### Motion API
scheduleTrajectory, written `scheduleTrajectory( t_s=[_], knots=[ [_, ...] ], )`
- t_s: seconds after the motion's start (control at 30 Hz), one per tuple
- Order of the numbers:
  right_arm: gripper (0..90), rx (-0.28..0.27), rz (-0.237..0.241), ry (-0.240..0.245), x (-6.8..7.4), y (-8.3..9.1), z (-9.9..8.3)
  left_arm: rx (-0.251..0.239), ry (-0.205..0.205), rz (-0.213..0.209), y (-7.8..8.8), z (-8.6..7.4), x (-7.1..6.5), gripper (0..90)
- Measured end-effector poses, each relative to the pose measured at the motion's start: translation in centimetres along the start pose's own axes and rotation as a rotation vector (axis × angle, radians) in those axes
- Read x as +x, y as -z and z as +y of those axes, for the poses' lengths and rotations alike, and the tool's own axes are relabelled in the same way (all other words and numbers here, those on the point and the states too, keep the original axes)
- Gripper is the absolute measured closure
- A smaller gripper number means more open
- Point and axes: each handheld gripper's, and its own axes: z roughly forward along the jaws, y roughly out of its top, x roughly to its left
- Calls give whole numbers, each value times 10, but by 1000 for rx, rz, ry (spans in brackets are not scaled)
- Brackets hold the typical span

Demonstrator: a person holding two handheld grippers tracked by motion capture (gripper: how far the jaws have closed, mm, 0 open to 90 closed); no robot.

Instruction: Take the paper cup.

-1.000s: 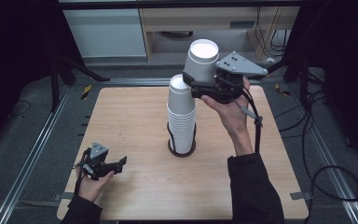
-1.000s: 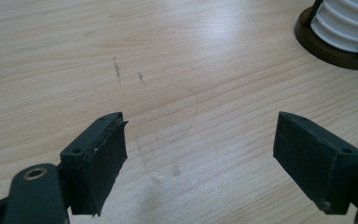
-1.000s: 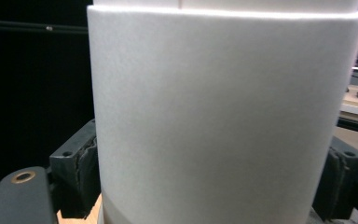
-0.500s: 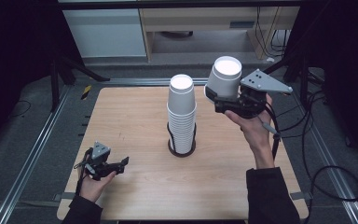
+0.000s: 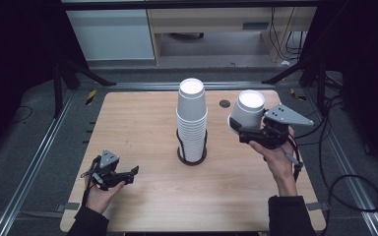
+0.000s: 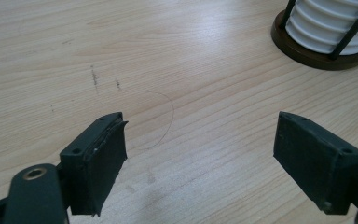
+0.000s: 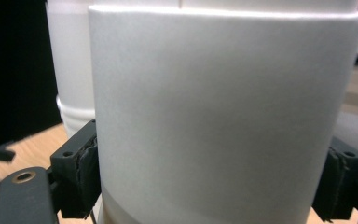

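A white cup is held above the right side of a wooden table, clamped in the right gripper.

The cup is upside down, its flat base facing up, with a black jaw pressed against each side; in the right gripper view its wall takes up most of the frame. To its left, apart from it, a tall stack of white cups stands at the table's middle in a dark round holder with thin black uprights. A small dark round hole lies in the tabletop between stack and cup, toward the far edge. The left gripper rests low near the front left, jaws spread wide with bare wood between them. Cables trail over the floor at right.
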Motion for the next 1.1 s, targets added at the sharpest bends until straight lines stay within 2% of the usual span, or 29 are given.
scheduleTrajectory(
  t_s=[0.23,0.33,0.37,0.47,0.6,0.73,0.93,1.03,1.1],
  knots=[
    [149,42,13,-15,-3,7,-36,1,-1,-9,0,1,-3,168],
    [148,84,7,-5,-4,3,-46,11,-11,-12,-2,0,-5,169],
    [148,83,22,-5,-3,1,-49,10,-12,-12,-2,0,-6,169],
    [148,103,34,11,-1,-3,-52,12,-16,-14,-3,0,-8,169],
    [149,103,55,8,0,-4,-54,16,-33,-19,-2,1,-9,169],
    [149,124,79,20,4,-7,-56,16,-25,-28,1,4,-10,173],
    [149,174,119,51,13,-14,-69,13,-40,-48,0,18,-11,180],
    [149,210,132,68,16,-15,-77,-3,-44,-82,-3,26,-16,186],
    [149,224,140,73,17,-16,-82,22,-65,-74,-7,29,-18,187]
  ],
)
